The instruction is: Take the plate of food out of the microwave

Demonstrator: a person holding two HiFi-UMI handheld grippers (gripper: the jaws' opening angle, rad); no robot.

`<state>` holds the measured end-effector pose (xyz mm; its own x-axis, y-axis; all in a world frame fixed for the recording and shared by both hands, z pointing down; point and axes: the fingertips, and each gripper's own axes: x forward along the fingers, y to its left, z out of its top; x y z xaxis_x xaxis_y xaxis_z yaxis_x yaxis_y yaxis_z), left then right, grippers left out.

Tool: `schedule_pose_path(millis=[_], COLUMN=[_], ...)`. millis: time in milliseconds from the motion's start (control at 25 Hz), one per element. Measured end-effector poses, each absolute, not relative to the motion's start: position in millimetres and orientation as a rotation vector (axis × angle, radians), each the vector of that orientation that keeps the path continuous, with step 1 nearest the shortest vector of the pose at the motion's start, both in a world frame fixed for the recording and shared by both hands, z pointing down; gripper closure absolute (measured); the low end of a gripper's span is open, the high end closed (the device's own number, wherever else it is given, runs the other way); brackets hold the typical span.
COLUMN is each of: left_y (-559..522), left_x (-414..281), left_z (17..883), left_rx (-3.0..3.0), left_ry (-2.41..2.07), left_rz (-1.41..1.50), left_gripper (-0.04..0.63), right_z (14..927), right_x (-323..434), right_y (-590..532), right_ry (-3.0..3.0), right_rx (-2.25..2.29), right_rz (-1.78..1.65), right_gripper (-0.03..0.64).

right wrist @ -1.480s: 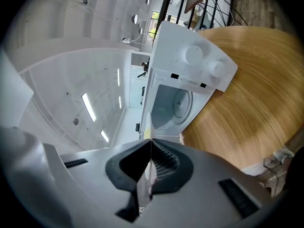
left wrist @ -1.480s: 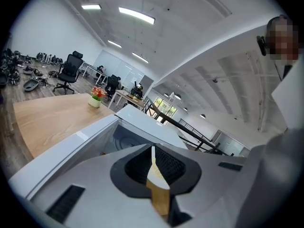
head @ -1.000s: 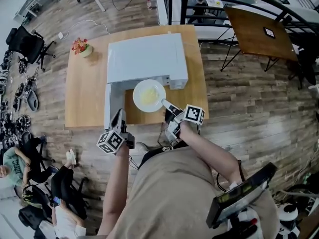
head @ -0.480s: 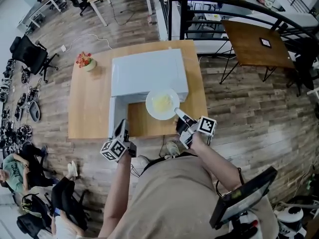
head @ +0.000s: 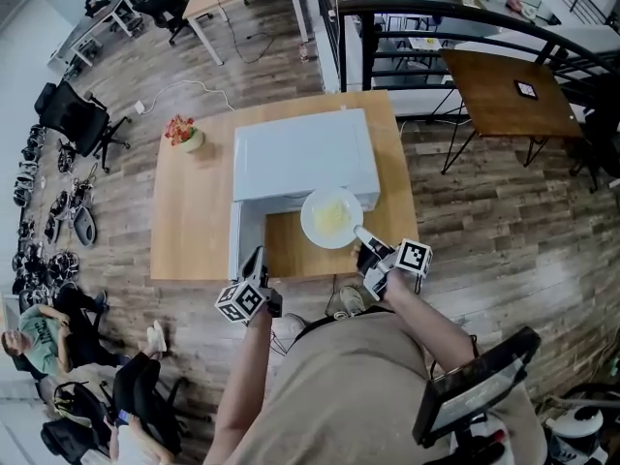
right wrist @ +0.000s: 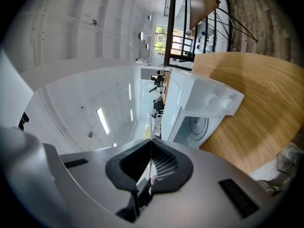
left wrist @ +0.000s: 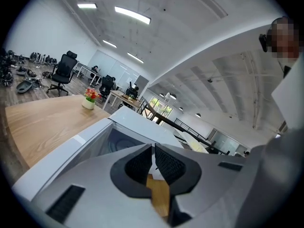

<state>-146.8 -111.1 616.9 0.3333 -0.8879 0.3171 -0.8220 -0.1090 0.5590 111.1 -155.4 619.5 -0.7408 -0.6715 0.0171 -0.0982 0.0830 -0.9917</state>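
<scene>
Above the worktop (head: 194, 223), just in front of the open microwave (head: 305, 153), the plate of food (head: 332, 217) is held clear of the cavity, pinched at its near rim by the right tongs (head: 362, 236). In the right gripper view the plate appears edge-on as a thin line between the pads (right wrist: 164, 163). The left tongs (head: 256, 260), pressed together on nothing, sit beside the free end of the open door (head: 235, 235). A potted flower (head: 184, 132) stands at the worktop's far left.
</scene>
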Motion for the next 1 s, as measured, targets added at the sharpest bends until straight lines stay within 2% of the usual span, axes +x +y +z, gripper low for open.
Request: schedule_pose_path(millis=[1000], left_y=[-63], left_x=[-160], left_z=[678], left_rx=[1.780], left_ry=[-1.582], left_rz=[-0.026], left_gripper=[0.594], right_z=[819], right_x=[55], right_y=[-152], right_ry=[2.048], right_rx=[-0.818], right_rz=[-2.091], right_gripper=[0.604])
